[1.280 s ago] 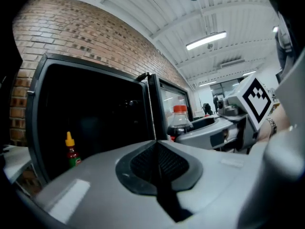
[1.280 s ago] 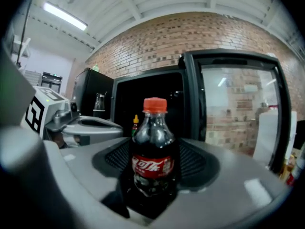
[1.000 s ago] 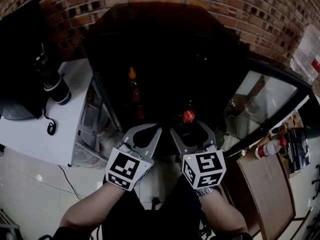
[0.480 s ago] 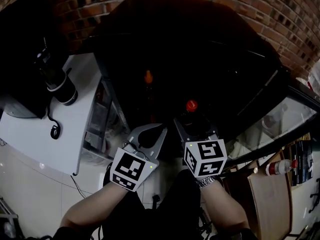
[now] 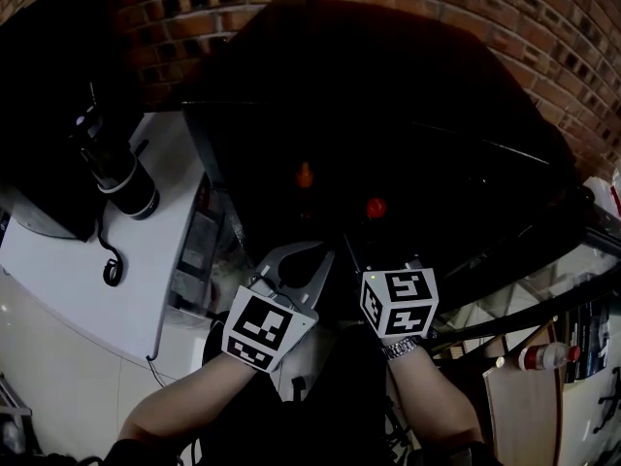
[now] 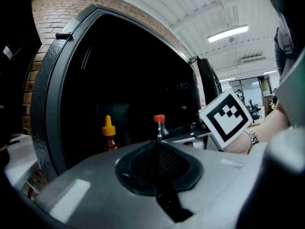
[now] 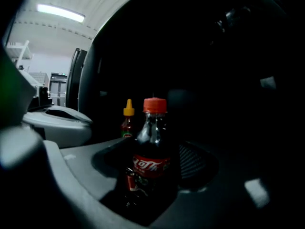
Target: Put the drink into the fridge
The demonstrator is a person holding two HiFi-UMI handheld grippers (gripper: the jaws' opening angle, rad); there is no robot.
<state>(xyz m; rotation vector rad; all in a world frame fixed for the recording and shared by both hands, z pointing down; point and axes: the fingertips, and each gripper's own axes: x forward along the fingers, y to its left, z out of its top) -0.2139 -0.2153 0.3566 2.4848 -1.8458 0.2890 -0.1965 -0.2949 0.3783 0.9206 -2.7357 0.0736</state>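
A cola bottle (image 7: 151, 147) with a red cap (image 5: 375, 207) stands upright between the jaws of my right gripper (image 7: 152, 162), which is shut on it. In the head view my right gripper (image 5: 376, 233) reaches into the dark open fridge (image 5: 408, 115), so its fingers are lost in shadow. My left gripper (image 5: 324, 256) is beside it on the left, jaws shut and holding nothing (image 6: 157, 144). From the left gripper view the cola bottle (image 6: 160, 126) shows just past the jaw tips. A sauce bottle (image 5: 305, 175) with an orange cap stands deeper inside the fridge.
The fridge's glass door (image 5: 543, 294) hangs open at the right. A white table (image 5: 146, 260) at the left carries a black appliance (image 5: 124, 181) and a cable (image 5: 112, 270). A brick wall (image 5: 466, 3) is behind. A plastic bottle (image 5: 539, 355) lies by a wooden board (image 5: 519, 406).
Both grippers have moved forward towards the fridge opening. The cola bottle has gone with the right gripper into the dark interior, and its cap now looks dimmer.
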